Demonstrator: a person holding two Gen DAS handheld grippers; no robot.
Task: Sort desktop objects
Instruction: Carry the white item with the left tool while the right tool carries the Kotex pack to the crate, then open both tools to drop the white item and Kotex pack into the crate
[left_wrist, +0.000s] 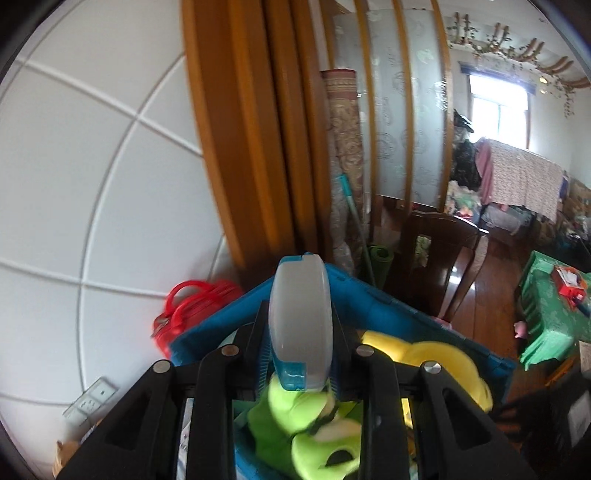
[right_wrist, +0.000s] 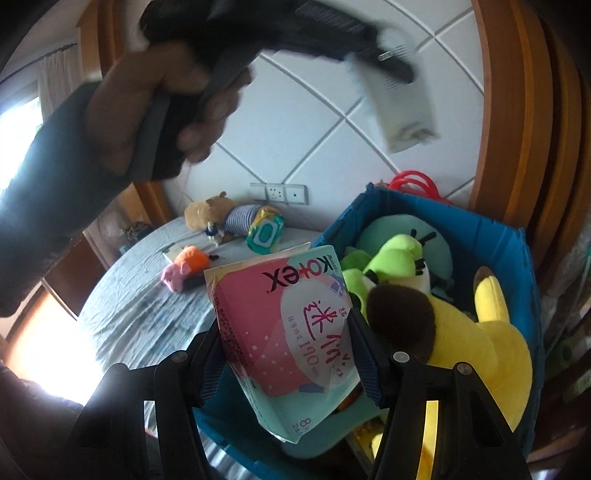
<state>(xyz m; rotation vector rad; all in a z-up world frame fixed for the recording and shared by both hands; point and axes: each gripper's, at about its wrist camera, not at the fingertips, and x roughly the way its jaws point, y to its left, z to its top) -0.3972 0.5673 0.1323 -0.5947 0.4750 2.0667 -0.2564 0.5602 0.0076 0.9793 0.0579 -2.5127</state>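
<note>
Left of the blue bin, a brown plush, a wipes pack and an orange-pink toy lie on the grey-clothed surface. Over the bin's near edge, the right gripper has its fingers clamped on a pink pad packet. Above the bin's green plush and yellow plush, the left gripper has its fingers clamped on a grey-blue case.

Glossy printed plastic pack, fuzzy plush toys, blue plastic bin, wrinkled cloth tabletop
</note>
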